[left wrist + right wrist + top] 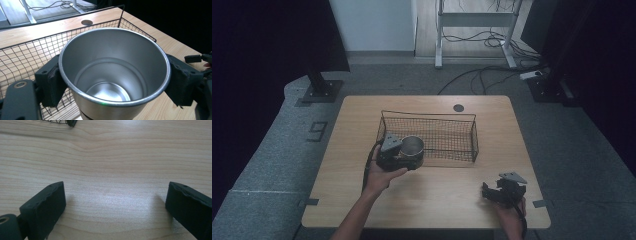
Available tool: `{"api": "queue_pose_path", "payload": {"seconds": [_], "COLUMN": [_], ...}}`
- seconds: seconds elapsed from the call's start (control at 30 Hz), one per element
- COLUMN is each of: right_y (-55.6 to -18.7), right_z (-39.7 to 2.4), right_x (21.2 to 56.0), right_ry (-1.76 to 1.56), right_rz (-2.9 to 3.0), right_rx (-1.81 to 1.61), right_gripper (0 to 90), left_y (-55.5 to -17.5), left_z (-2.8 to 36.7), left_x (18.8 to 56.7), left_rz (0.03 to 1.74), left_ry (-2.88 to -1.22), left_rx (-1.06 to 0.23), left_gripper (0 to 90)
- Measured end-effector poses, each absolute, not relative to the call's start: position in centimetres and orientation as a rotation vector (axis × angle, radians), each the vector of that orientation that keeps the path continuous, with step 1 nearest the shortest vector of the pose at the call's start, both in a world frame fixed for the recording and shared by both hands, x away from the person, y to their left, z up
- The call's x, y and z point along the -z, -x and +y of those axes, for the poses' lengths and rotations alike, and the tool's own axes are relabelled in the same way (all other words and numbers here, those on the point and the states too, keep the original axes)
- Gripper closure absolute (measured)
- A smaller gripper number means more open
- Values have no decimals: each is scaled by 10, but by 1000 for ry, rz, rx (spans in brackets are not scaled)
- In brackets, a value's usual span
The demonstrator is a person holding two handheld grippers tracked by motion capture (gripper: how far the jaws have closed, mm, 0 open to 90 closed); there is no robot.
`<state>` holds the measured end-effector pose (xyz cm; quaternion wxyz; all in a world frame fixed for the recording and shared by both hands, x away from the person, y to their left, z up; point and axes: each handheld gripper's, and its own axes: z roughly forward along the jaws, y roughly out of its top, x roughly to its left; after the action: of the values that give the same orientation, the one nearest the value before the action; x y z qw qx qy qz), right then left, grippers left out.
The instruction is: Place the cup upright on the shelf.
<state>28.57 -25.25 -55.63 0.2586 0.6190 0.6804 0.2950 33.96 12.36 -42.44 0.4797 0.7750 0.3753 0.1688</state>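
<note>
The left gripper is clamped around the steel cup, held at the front left corner of the wire basket. The cup's base could catch the basket's front rim (smooth steel slips easily). The right gripper rests spread wide, holding nothing, well right of the basket.

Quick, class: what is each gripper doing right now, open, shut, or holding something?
Left gripper: shut on the metal cup, at the wire basket's near left corner.
Right gripper: open, holding nothing, over the wooden table.
</note>
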Motion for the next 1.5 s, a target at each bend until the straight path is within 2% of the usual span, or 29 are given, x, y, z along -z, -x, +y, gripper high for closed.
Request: {"api": "queue_pose_path", "payload": {"seconds": [1.5], "right_y": [-286], "right_z": [-253], "right_x": [556], "right_ry": [-1676], "right_rz": [1846], "right_rx": [-799], "right_gripper": [32], "left_y": [-374], "left_z": [124], "left_x": [415], "left_rz": [953], "left_ry": [-1881], "left_rx": [-380], "left_gripper": [162]}}
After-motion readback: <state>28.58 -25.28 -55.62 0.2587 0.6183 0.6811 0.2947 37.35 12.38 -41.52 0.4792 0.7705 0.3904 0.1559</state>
